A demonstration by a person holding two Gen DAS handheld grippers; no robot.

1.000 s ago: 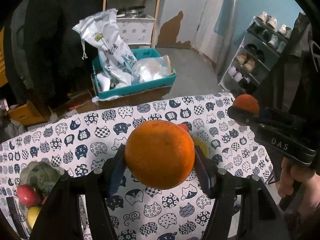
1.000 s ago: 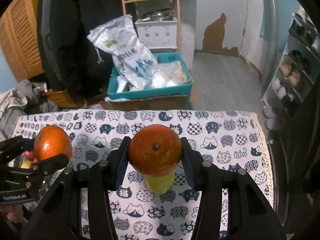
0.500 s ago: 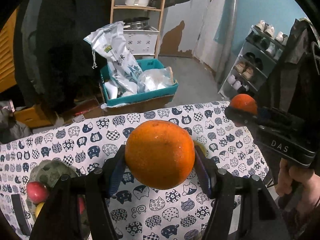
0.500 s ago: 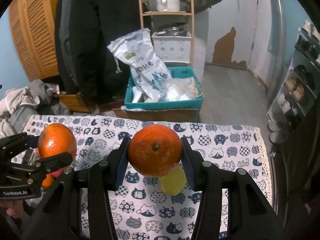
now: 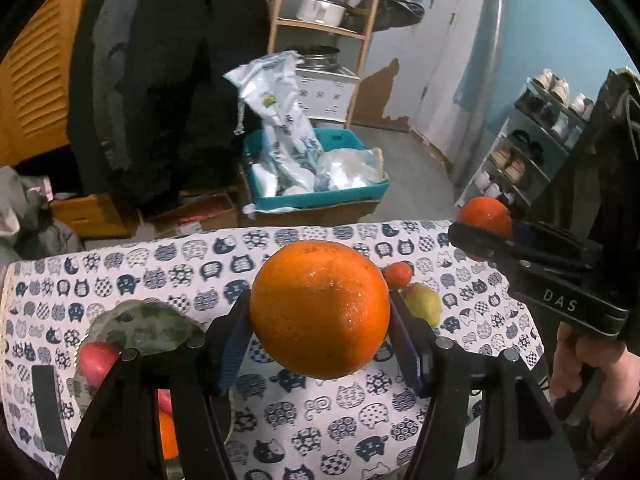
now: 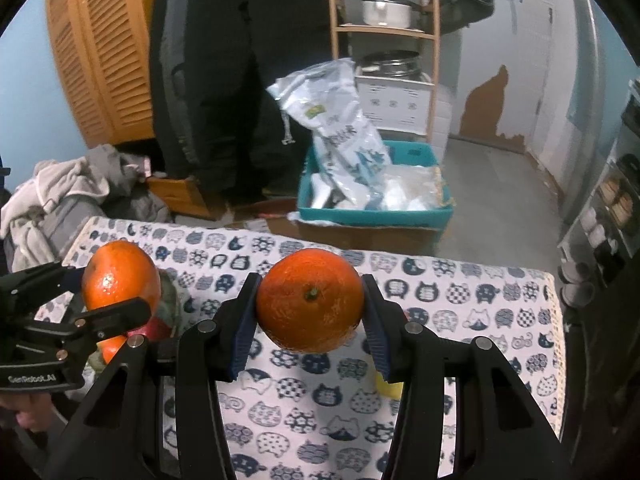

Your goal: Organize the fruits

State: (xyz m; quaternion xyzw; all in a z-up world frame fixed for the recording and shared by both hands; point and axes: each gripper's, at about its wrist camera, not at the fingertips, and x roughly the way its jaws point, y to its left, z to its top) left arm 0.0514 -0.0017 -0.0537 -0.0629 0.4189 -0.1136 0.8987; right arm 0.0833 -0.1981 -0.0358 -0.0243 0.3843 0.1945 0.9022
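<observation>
While both tongs hang above the counter [image 5: 280, 432], each is clamped on a fruit. The left tongs [image 5: 320, 344] grip a large orange [image 5: 320, 310] between their blue-padded fingers [image 5: 232, 352], holding it clear of the cat-print cloth. Seen from the right wrist, the left tongs [image 6: 116, 296] appear at the left edge with the same orange [image 6: 120, 276] pinched between them.

The right tongs [image 6: 310, 320] squeeze a second orange [image 6: 310, 300], its stem dimple facing the camera. From the left wrist the right tongs [image 5: 486, 228] show at the right edge, with that second orange [image 5: 485, 214] sitting at their tip and a hand [image 5: 584, 364] on the handle below.

To the left of the large orange, on the counter, a green patterned bowl [image 5: 144, 324] holds a red apple [image 5: 96, 360] and some orange-coloured fruit, partly hidden by the tongs. Just right of the large orange and behind it, a yellow-green pear [image 5: 424, 304] lies on the cloth, with a small tangerine [image 5: 398, 274] touching or just beside it.

Beyond the counter's far edge, a teal crate [image 5: 320, 196] on the floor holds white plastic bags, and farther back stands a wooden shelf [image 5: 320, 24] with a pot on it.
</observation>
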